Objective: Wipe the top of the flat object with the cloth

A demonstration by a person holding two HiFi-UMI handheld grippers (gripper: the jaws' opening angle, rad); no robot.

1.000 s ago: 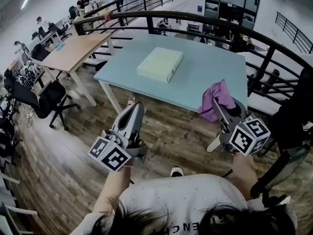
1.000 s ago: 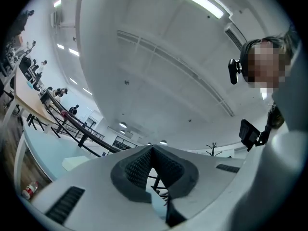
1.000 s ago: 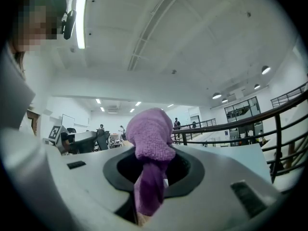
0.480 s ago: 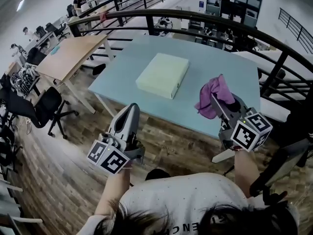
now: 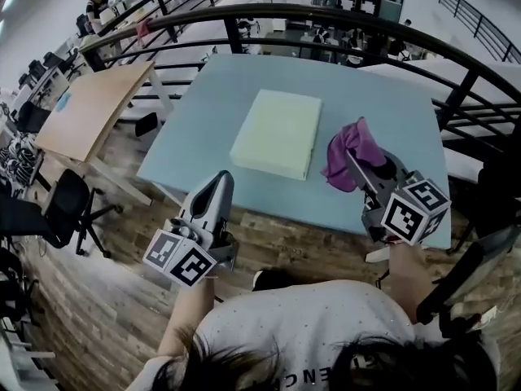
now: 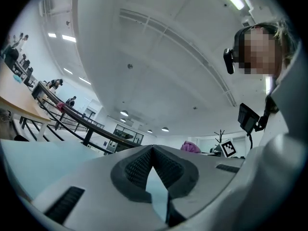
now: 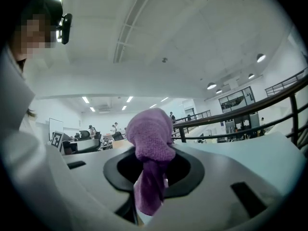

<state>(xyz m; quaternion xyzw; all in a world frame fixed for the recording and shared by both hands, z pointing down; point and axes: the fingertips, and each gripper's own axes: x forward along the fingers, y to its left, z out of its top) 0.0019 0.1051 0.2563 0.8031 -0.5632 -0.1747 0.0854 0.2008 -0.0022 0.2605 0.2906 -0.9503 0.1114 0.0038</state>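
Observation:
A pale yellow-green flat block (image 5: 277, 133) lies on the light blue table (image 5: 203, 104) in the head view. My right gripper (image 5: 348, 155) is shut on a purple cloth (image 5: 351, 152), which hangs over the table's near right part, beside the block. In the right gripper view the purple cloth (image 7: 151, 156) bunches out between the closed jaws. My left gripper (image 5: 221, 177) is shut and empty, its tip at the table's near edge, left of the block. The left gripper view shows the left gripper (image 6: 153, 149) with pads met at the tip and the cloth (image 6: 190, 147) far off.
A dark curved railing (image 5: 326, 15) runs behind the table. A wooden desk (image 5: 89, 108) stands to the left with a black office chair (image 5: 57, 210) below it. Wood floor lies under me. People sit at desks far back left.
Both grippers have moved forward toward the table. The cloth now hangs over the tabletop beside the block, and the left gripper's tip has reached the near edge.

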